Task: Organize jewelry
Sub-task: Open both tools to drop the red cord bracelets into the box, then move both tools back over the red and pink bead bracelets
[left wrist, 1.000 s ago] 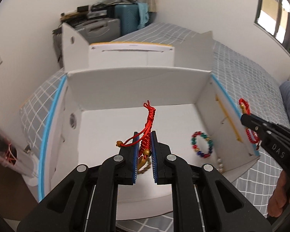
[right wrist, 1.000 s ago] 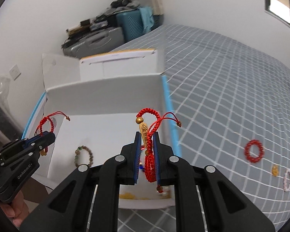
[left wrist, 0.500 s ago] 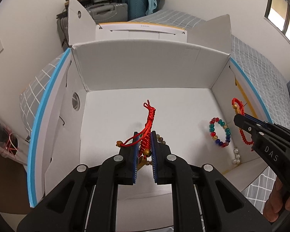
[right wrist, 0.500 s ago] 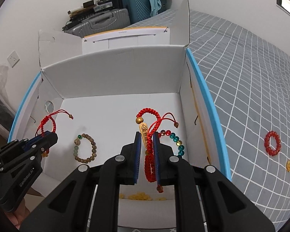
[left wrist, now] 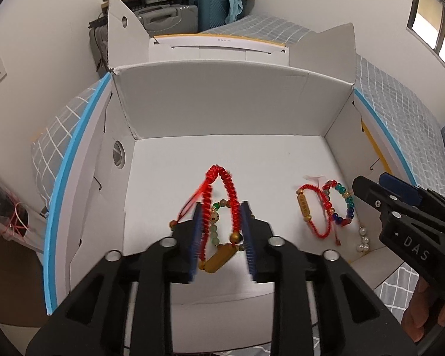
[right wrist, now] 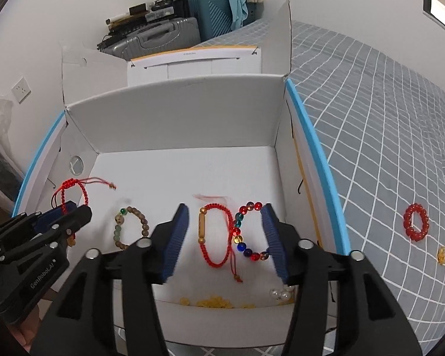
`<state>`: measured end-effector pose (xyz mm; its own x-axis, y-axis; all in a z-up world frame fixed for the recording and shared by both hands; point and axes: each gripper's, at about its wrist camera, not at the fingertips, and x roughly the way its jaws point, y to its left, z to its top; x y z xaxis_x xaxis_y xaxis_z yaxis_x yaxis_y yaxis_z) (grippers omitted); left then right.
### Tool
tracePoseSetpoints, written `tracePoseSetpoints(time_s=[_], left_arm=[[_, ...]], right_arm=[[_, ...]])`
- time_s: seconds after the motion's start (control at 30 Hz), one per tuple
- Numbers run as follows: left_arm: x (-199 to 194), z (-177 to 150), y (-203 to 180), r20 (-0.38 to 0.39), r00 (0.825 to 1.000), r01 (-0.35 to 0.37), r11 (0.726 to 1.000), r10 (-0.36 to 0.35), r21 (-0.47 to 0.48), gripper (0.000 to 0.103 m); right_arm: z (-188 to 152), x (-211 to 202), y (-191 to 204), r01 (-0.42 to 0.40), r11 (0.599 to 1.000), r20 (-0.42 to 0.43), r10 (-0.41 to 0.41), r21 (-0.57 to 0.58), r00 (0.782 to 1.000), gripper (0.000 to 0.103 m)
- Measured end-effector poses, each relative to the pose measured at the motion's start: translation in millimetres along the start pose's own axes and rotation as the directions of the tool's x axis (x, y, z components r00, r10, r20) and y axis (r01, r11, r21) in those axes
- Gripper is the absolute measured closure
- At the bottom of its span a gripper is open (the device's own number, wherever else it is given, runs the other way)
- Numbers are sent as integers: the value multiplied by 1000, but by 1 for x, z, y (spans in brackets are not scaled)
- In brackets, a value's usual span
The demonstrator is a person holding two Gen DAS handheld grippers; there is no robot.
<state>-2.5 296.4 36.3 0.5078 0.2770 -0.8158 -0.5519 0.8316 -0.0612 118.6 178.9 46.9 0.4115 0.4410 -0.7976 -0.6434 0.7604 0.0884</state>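
Two red cord bracelets being let go into a white cardboard box

Nearest, the left gripper (left wrist: 222,231) is opening, its red bracelet (left wrist: 221,207) slack between parting pads. The right gripper (right wrist: 225,237) is opening; its bracelet (right wrist: 215,237) lies on the floor of the box (right wrist: 175,118), beside a glass-bead bracelet (right wrist: 249,231). Light, limp cord: probably best pinched across the braid.

Two red cord bracelets with gold charms: one (left wrist: 222,207) loops upright over the box (left wrist: 222,112) floor; the other (right wrist: 215,234) lies flat there beside a multicoloured bead bracelet (right wrist: 246,231).
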Motion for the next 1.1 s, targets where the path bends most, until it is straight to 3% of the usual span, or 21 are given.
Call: tracePoseSetpoints(time_s=[0.23, 0.5, 0.73, 1.1], left_arm=[[-13, 2, -2, 44, 999, -11, 1000, 10, 6, 46], [-29, 6, -12, 86, 996, -9, 1000, 8, 18, 33], [-36, 13, -41, 118, 993, 17, 998, -25, 62, 20], [-44, 19, -124, 137, 981, 110, 976, -137, 190, 11]], right_arm=[[4, -24, -7, 4, 1000, 73, -4, 6, 997, 28], [5, -52, -31, 41, 999, 144, -45, 30, 989, 14], [0, -76, -73, 98, 992, 182, -111, 78, 977, 9], [-29, -110, -161, 227, 955, 193, -264, 194, 945, 8]])
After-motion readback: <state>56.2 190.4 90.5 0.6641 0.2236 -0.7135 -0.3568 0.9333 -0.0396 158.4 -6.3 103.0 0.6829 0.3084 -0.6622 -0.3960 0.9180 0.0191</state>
